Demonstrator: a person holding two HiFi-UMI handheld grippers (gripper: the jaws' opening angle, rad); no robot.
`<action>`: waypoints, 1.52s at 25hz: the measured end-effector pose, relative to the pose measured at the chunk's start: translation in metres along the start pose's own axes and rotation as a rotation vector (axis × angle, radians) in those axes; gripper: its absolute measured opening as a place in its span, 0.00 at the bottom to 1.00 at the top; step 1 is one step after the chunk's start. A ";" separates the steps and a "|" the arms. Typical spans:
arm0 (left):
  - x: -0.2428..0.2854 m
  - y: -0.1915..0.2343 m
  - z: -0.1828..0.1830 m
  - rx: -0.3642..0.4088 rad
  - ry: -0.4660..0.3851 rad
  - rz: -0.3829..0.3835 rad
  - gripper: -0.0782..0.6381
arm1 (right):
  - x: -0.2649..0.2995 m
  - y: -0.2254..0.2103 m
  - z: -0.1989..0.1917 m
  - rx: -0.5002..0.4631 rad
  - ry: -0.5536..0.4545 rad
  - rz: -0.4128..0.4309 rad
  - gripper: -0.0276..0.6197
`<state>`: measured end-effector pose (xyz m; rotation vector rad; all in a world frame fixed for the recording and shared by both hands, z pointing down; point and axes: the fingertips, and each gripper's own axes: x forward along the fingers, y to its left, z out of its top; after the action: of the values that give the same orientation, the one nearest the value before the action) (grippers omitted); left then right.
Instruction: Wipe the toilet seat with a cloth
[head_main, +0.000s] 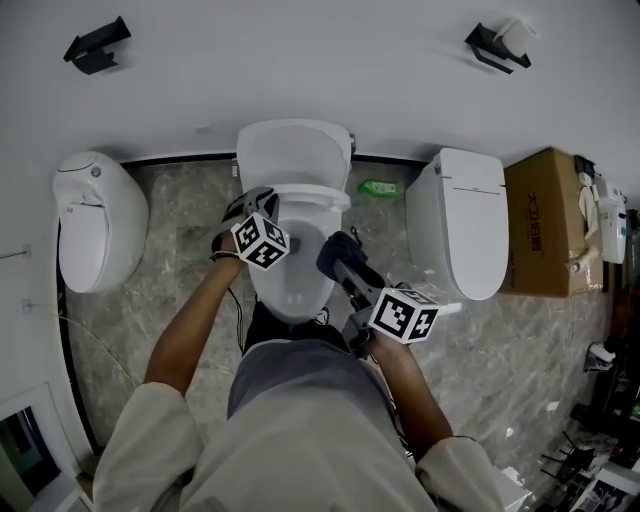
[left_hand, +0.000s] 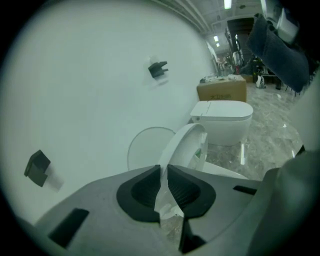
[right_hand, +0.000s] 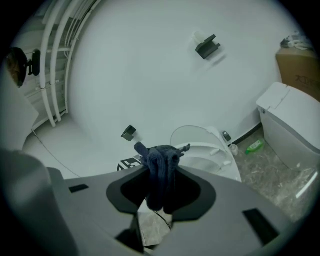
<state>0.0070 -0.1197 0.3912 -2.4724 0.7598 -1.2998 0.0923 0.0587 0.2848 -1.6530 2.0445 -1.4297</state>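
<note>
We see the right gripper (right_hand: 161, 186) clamped on a dark blue cloth (right_hand: 161, 160) of soft, ribbed-looking fabric, bunched into a thick wad that fills the gap between the black pads. The wad's long axis runs along the jaws: its rumpled end pokes out past the tips toward the white wall, and the other end hangs down between the pads. In the head view the right gripper (head_main: 340, 262) points up and left, with the dark blue cloth (head_main: 337, 249) over the right rim of the glossy white ceramic toilet bowl (head_main: 292, 290).

The left gripper (left_hand: 164, 175) has its jaws drawn to a narrow slit, pinching the thin edge of the smooth white plastic toilet seat (left_hand: 184, 145). From the jaws the seat rises in a curved arc, tilted up off the bowl toward the round white lid (left_hand: 145, 149) standing against the wall. In the head view the left gripper (head_main: 266, 208) sits at the bowl's left side.

A rounded white toilet (head_main: 98, 218) stands to the left and a closed, boxier one (head_main: 462, 222) to the right — both on a grey veined marble floor (head_main: 520, 350). A green plastic bottle (head_main: 378, 187) lies by the wall, and a brown cardboard box (head_main: 540, 222) stands beyond the right toilet.
</note>
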 end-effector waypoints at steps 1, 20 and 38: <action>-0.005 -0.006 -0.003 0.018 0.003 0.012 0.16 | -0.003 -0.001 -0.002 -0.002 0.006 0.007 0.22; -0.075 -0.128 -0.066 0.078 0.039 -0.068 0.16 | -0.042 -0.037 -0.078 0.006 0.126 0.009 0.22; -0.092 -0.221 -0.126 0.016 0.095 -0.350 0.16 | -0.023 -0.084 -0.102 0.094 0.172 -0.098 0.22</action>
<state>-0.0664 0.1182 0.4972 -2.6294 0.3398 -1.5397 0.0943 0.1403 0.3909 -1.6670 1.9704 -1.7280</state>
